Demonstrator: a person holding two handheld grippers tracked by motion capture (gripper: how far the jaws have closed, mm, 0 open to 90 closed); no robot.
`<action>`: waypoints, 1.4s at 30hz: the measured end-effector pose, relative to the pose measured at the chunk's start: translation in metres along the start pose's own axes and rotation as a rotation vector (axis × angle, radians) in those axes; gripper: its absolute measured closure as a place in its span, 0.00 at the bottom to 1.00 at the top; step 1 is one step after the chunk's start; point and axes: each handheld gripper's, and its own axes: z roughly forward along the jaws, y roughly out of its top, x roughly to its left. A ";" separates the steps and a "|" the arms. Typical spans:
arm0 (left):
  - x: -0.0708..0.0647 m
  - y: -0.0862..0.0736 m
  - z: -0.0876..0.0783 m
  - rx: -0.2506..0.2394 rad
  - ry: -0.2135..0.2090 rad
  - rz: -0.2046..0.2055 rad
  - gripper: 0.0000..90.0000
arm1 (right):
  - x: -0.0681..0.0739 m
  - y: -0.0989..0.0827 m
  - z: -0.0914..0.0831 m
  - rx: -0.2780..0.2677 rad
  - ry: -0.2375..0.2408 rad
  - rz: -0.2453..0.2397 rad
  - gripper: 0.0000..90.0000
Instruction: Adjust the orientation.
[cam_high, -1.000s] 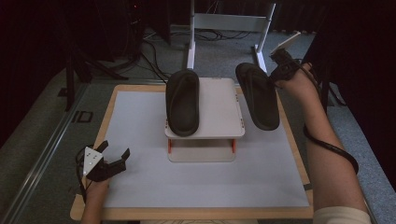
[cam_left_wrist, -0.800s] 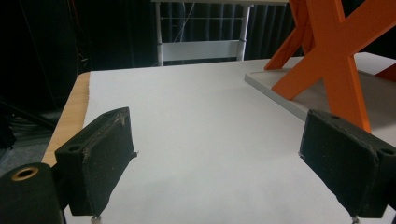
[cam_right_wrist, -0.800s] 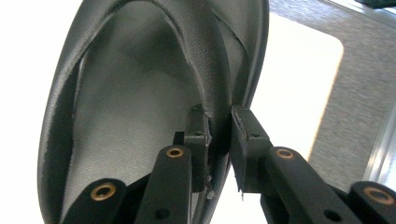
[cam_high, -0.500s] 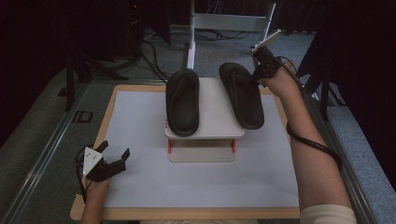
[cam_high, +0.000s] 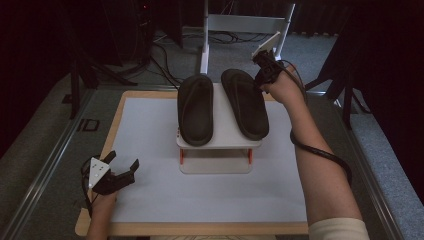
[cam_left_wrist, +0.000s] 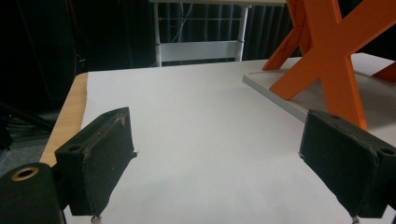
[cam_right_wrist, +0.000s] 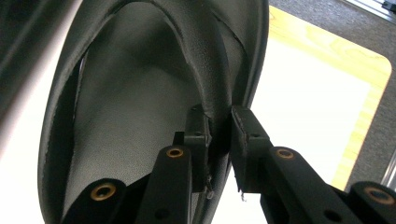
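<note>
Two dark grey slippers lie side by side on a small white stand (cam_high: 218, 141) in the middle of the table. The left slipper (cam_high: 195, 109) rests there alone. My right gripper (cam_high: 262, 75) is at the far end of the right slipper (cam_high: 245, 103), shut on its strap (cam_right_wrist: 212, 70); in the right gripper view the jaws pinch that strap from both sides. My left gripper (cam_high: 121, 167) hovers low over the white mat near the table's front left corner, open and holding nothing, its pads (cam_left_wrist: 100, 161) wide apart.
The white mat (cam_high: 150, 150) covers a wooden table (cam_high: 93, 222). Orange X-shaped legs (cam_left_wrist: 327, 51) hold up the stand. A white frame (cam_high: 245, 22) stands behind the table, with cables on the floor. A metal rail (cam_high: 45, 165) runs along the left.
My right gripper has carried the right slipper leftwards from beyond the stand's right edge onto the stand, beside the left slipper. The left gripper has stayed put.
</note>
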 end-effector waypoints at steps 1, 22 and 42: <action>0.000 0.000 0.000 0.000 -0.001 0.001 0.11 | 0.001 0.000 0.001 -0.001 0.004 0.000 0.86; 0.000 0.000 0.000 0.000 -0.005 -0.002 0.11 | 0.023 0.006 0.010 0.053 0.040 -0.025 0.82; 0.000 0.000 0.000 0.005 -0.004 0.001 0.11 | 0.028 -0.005 0.010 0.038 0.157 -0.082 0.64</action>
